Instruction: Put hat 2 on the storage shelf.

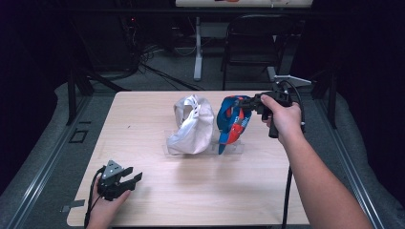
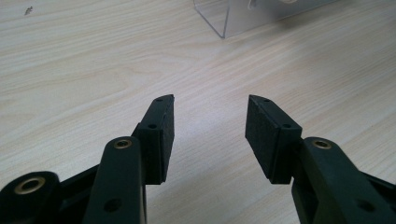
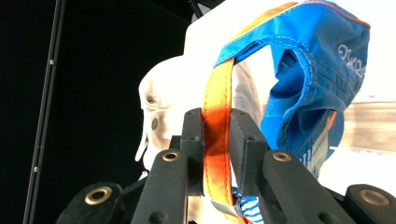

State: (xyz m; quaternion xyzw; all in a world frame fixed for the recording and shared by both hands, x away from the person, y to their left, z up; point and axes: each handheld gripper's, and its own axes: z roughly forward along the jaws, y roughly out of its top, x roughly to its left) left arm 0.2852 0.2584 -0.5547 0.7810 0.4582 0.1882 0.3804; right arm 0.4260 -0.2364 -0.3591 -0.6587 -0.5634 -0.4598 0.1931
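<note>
A blue cap (image 1: pixel 232 121) with orange trim sits upright on a clear stand (image 1: pixel 234 149) at mid-table. A white cap (image 1: pixel 193 125) stands just to its left. My right gripper (image 1: pixel 244 102) reaches the blue cap from the right and is shut on its top edge. In the right gripper view that gripper (image 3: pixel 216 116) pinches the cap's orange strap (image 3: pixel 218 88), with the blue cap (image 3: pixel 317 65) above and the white cap (image 3: pixel 156 112) behind. My left gripper (image 1: pixel 133 179) rests near the front left of the table. It is open (image 2: pixel 210 135) with nothing between its pads.
The clear stand's corner (image 2: pixel 224 21) shows ahead of the left gripper. The wooden table (image 1: pixel 157 200) has bare room in front and at the left. A black chair (image 1: pixel 258 43) and cables stand on the floor beyond the far edge.
</note>
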